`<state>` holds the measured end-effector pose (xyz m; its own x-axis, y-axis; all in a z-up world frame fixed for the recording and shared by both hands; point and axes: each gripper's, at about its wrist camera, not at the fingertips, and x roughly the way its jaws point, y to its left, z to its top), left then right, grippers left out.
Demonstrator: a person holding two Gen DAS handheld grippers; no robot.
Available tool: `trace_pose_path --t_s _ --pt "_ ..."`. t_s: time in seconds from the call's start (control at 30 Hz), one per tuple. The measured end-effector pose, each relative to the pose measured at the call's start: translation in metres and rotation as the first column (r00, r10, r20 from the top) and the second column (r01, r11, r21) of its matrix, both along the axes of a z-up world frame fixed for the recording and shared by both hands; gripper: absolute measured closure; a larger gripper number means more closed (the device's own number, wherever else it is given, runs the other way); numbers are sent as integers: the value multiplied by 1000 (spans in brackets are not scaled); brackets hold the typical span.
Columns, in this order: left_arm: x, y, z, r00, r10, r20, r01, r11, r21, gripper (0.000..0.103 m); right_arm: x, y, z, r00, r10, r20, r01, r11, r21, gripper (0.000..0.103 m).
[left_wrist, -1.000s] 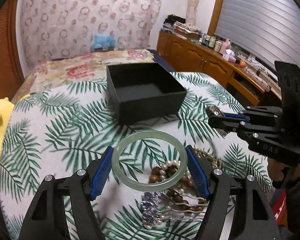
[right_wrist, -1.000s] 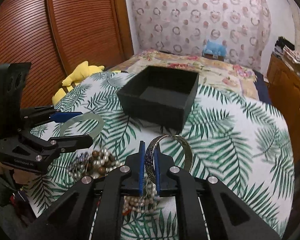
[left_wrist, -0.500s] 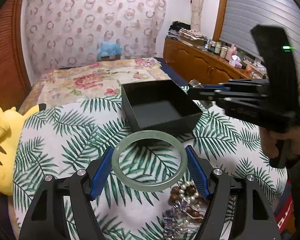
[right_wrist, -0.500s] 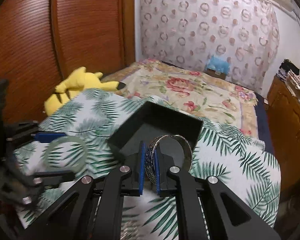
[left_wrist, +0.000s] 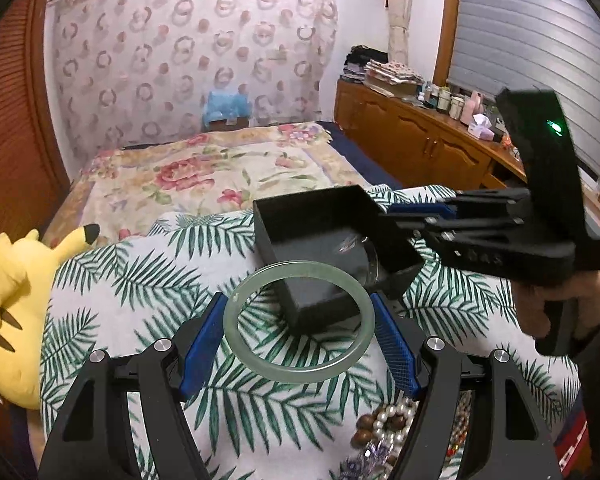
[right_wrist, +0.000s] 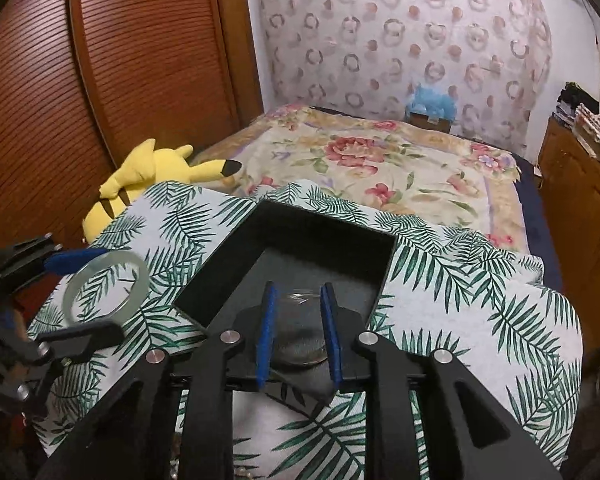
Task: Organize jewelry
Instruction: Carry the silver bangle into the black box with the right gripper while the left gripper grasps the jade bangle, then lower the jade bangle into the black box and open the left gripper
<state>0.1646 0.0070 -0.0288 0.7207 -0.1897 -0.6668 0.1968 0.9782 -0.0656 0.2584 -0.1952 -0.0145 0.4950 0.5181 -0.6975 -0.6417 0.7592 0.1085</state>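
My left gripper (left_wrist: 298, 318) is shut on a pale green jade bangle (left_wrist: 236, 340) and holds it above the leaf-print cloth, just in front of the open black box (left_wrist: 300, 216). In the right wrist view the bangle (right_wrist: 70, 294) shows at the left. My right gripper (right_wrist: 298, 304) is open over the box (right_wrist: 236, 248). A silver bangle (right_wrist: 300, 354) lies blurred on the box floor between and below the blue pads (right_wrist: 266, 332). It also shows in the left wrist view (left_wrist: 370, 262).
A pile of pearl and wooden bead jewelry (left_wrist: 384, 430) lies on the cloth near my left gripper. A yellow plush toy (left_wrist: 12, 304) sits at the table's left edge. A bed (right_wrist: 380, 160) lies beyond and wooden cabinets (left_wrist: 420, 148) stand at the right.
My right gripper has moved over the box and opened, letting go of the silver bangle, which now lies in the box. My left gripper has moved forward with the jade bangle.
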Motion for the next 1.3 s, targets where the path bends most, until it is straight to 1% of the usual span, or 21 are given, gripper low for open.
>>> trace_pose_path --t_s 0.17,0.27,0.37,0.5,0.8,0.87,0.9,1.0,1.1,1.17,1.2,1.3 --pt "14 -13 0 1000 -7 2 7 1000 12 34 -3 -20 3 1000 -30 10 30 999 23 79" --pt "28 -21 -3 1000 -10 -2 10 999 33 34 -5 -32 0 999 -47 2 47 999 26 78" --pt "42 -30 -8 1000 -10 -6 10 998 64 34 -14 -44 -5 999 -54 5 54 998 26 78" --pt "61 -39 -13 1000 -1 -19 3 996 86 34 -23 -55 -8 998 -61 14 60 998 20 78" --pt "87 -43 -21 999 21 -34 -17 994 108 34 -37 -77 -12 996 -84 12 84 996 39 78" --pt "92 -44 -23 999 24 -43 -19 994 111 34 -40 -79 -14 996 -83 10 83 996 42 77" --pt "94 -44 -24 999 25 -46 -20 994 112 34 -40 -79 -15 997 -83 8 82 996 43 75" --pt "98 -45 -27 998 24 -53 -18 994 109 34 -42 -80 -17 997 -83 3 82 996 45 74" --pt "98 -47 -26 998 24 -55 -17 992 122 33 -46 -81 -19 997 -83 7 82 996 42 73" --pt "94 -47 -24 999 21 -43 -16 992 124 30 -49 -81 -21 996 -84 9 83 996 39 73" --pt "91 -47 -23 999 17 -37 -13 993 118 26 -51 -80 -22 997 -83 10 83 996 40 73" --pt "79 -44 -19 1000 12 -28 -9 995 99 25 -59 -79 -25 996 -83 17 82 996 37 73"
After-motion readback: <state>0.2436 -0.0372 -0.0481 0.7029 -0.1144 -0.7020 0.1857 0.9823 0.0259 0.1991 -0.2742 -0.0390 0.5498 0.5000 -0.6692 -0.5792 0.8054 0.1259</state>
